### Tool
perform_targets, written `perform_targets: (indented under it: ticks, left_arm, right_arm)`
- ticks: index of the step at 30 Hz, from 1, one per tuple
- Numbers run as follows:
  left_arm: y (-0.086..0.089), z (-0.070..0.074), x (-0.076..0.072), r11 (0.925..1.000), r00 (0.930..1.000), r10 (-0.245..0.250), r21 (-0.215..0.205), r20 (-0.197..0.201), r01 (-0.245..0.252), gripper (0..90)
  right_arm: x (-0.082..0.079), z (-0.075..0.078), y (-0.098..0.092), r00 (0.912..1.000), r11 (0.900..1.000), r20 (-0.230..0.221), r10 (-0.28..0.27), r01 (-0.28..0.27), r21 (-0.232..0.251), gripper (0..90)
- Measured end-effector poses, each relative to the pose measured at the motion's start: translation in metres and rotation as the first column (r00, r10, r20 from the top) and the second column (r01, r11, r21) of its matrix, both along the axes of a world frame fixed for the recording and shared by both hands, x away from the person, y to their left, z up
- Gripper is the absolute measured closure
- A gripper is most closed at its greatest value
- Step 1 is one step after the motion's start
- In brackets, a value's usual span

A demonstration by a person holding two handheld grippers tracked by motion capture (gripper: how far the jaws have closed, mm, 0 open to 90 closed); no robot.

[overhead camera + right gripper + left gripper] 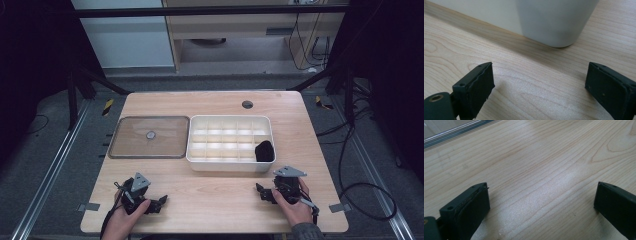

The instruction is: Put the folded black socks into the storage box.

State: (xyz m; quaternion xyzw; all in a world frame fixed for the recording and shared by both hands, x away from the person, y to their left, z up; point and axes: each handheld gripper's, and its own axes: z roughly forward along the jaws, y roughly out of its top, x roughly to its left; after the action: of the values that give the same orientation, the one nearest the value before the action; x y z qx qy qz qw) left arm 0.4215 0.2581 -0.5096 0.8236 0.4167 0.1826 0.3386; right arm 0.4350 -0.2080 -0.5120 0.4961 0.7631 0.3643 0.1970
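Observation:
A white divided box stands in the middle of the wooden table, with a black object in its front right compartment. Its clear lid lies flat to the left of it. My left gripper rests near the table's front left edge, held by a hand, jaws open over bare wood. My right gripper sits at the front right, also open. In the right gripper view its jaws stand wide apart with nothing between them, facing the box's rounded corner.
A round cable hole sits near the table's far edge. A corner of the clear lid lies ahead of the left gripper. Bare wood stretches between the two grippers along the front of the table.

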Motion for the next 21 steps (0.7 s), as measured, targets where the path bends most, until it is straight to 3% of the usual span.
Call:
perform_targets:
  ticks: [9,12,21]
  left_arm:
    - [0.000,0.000,0.000,1.0000,1.0000,-0.001,-0.001,0.001,0.001,0.0]
    - [0.000,0.000,0.000,1.0000,1.0000,-0.001,-0.001,0.001,0.001,0.0]
    - [0.000,0.000,0.001,1.0000,1.0000,0.002,-0.001,0.000,-0.002,0.0]
  right_arm:
    - [0.000,0.000,0.005,0.9998,0.999,-0.009,-0.018,0.018,-0.034,5.6]
    - [0.001,-0.001,0.007,0.9998,0.997,-0.004,-0.022,0.022,-0.073,3.3]
    - [0.002,-0.001,0.010,0.9995,0.997,-0.012,-0.030,0.029,-0.074,0.4]
